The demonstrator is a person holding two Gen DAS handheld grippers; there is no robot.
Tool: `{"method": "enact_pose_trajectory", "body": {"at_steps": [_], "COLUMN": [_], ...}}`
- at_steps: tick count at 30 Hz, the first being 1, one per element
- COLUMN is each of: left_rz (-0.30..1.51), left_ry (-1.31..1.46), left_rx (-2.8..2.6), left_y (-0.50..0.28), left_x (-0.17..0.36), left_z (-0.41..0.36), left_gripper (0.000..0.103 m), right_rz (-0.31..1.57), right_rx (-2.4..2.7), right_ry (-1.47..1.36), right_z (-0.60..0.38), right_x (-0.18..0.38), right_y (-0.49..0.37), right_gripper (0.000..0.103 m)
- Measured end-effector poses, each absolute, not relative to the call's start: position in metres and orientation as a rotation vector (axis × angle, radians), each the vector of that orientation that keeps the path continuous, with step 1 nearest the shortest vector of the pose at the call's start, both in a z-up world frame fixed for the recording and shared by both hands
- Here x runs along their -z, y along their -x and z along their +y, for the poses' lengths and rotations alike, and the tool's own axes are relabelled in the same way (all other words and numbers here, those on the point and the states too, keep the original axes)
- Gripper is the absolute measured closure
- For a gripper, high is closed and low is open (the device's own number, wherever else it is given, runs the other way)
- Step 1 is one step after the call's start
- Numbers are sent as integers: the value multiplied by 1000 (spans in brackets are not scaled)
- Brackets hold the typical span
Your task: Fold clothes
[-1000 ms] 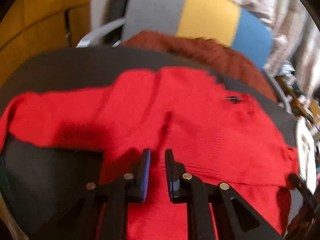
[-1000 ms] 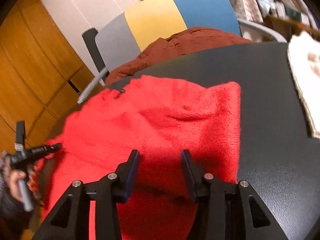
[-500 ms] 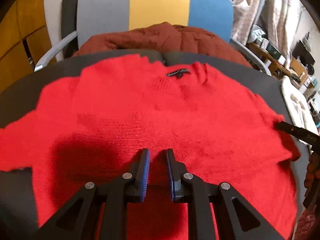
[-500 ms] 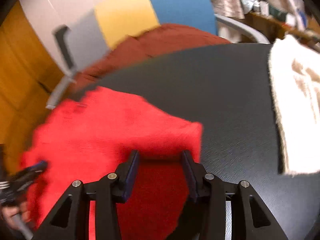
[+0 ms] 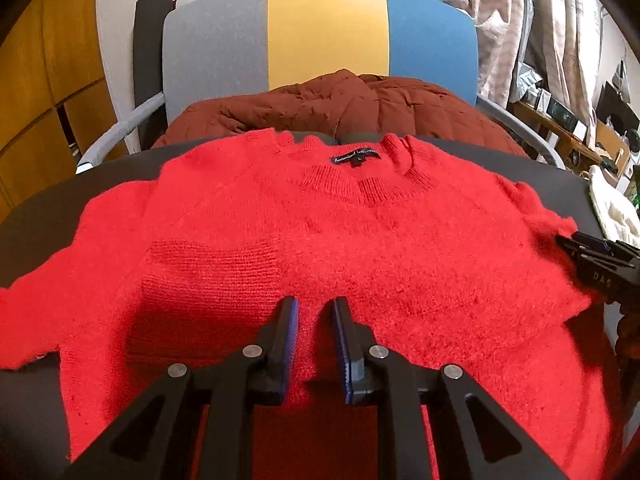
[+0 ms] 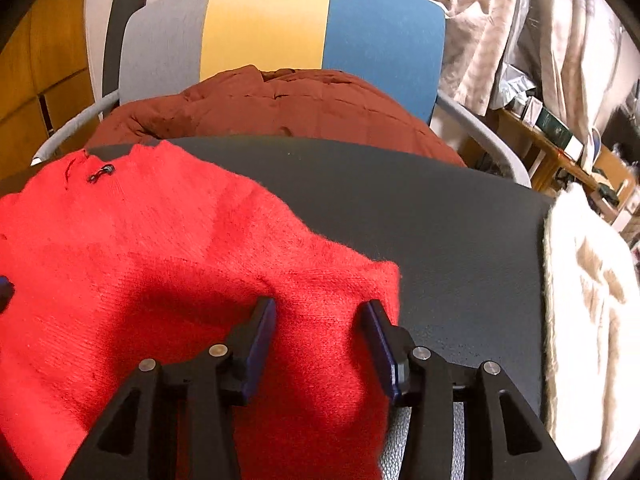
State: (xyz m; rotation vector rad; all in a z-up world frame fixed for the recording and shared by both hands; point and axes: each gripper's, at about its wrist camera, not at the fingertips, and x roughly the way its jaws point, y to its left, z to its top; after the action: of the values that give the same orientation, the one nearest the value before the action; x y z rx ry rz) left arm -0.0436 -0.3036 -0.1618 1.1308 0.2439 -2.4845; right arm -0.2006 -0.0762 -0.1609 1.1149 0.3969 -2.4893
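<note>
A red knit sweater [image 5: 340,232] lies spread on the black table [image 5: 36,208], collar and dark label [image 5: 355,157] at the far edge, one sleeve stretched left. My left gripper [image 5: 314,312] hovers over its middle, jaws a small gap apart, holding nothing. In the right wrist view the sweater [image 6: 160,248] covers the left half. My right gripper [image 6: 320,316] is open wide over its folded right edge, empty. The right gripper also shows at the right edge of the left wrist view [image 5: 576,242].
A chair [image 5: 320,36] with a grey, yellow and blue back stands behind the table, a rust-brown quilted jacket [image 5: 344,104] on its seat. A cream fluffy garment [image 6: 592,300] lies at the table's right. Bare black table [image 6: 440,216] lies between it and the sweater.
Both views swung to face the chair squarely. The left gripper moved toward the sweater's centre. The sweater's right side now lies folded in, its edge under the right gripper.
</note>
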Motion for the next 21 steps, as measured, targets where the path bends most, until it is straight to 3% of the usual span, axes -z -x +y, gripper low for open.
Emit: {"method": "enact_pose_trajectory", "body": {"at_steps": [3, 5, 6, 12, 18, 21], "left_rz": [247, 243, 245, 287, 406, 512], "left_ry": [-1127, -1126, -1127, -1124, -1118, -1121], "left_rx": [2485, 2482, 2481, 2481, 2478, 2470], "left_y": [46, 45, 44, 34, 14, 0], "left_x": [162, 161, 161, 159, 154, 149], "left_z": [-305, -304, -303, -304, -306, -310], "left_gripper": [86, 86, 86, 86, 85, 83], "right_rz": [424, 443, 452, 489, 405, 396], "right_rx": [2505, 2516, 2521, 2534, 2444, 2390], "right_ry": [-1116, -1116, -1116, -1035, -967, -976], "right_z": [-78, -79, -79, -81, -102, -120], "right_x": [159, 158, 157, 131, 111, 119], "right_y": [203, 204, 205, 186, 147, 131], "right_gripper": [53, 46, 37, 34, 19, 17]}}
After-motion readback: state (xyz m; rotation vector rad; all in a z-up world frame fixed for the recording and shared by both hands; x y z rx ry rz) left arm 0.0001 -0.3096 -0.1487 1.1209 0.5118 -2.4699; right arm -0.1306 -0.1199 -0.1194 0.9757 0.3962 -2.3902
